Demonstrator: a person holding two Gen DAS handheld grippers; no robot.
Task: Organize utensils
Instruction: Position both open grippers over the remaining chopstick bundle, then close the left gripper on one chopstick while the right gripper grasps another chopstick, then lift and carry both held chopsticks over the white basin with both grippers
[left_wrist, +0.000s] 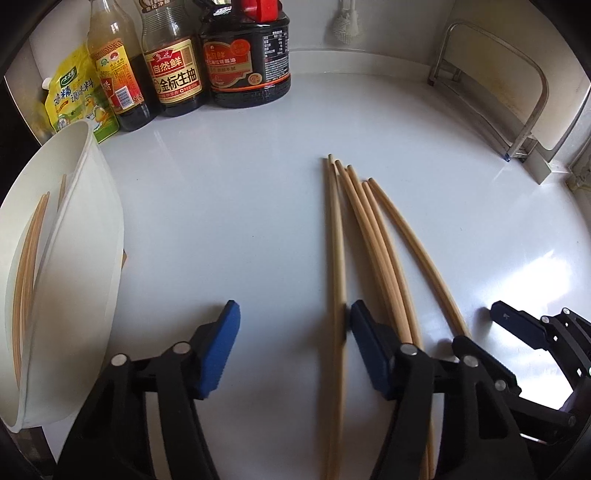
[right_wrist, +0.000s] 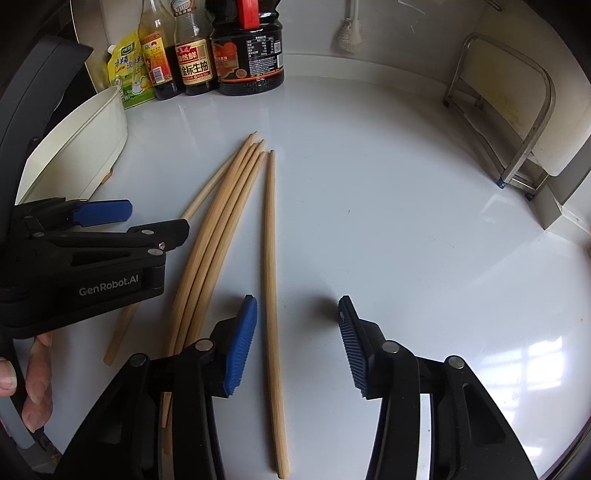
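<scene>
Several wooden chopsticks (left_wrist: 369, 236) lie side by side on the white counter (left_wrist: 229, 206). My left gripper (left_wrist: 291, 343) is open; the leftmost chopstick (left_wrist: 337, 280) lies between its jaws against the right pad (left_wrist: 364, 332). A white holder (left_wrist: 85, 236) at the left contains a few chopsticks (left_wrist: 29, 258). My right gripper (right_wrist: 297, 343) is open, with one separate chopstick (right_wrist: 271, 280) lying between its jaws near the left pad (right_wrist: 242, 347). The other chopsticks (right_wrist: 221, 221) lie to its left. The left gripper also shows in the right wrist view (right_wrist: 103, 214), beside the holder (right_wrist: 92, 147).
Sauce bottles (left_wrist: 173, 62) and a yellow seasoning pouch (left_wrist: 74, 96) stand at the back left. A metal rack (left_wrist: 517, 96) stands at the right by the wall. A white brush (left_wrist: 345, 26) hangs on the back wall.
</scene>
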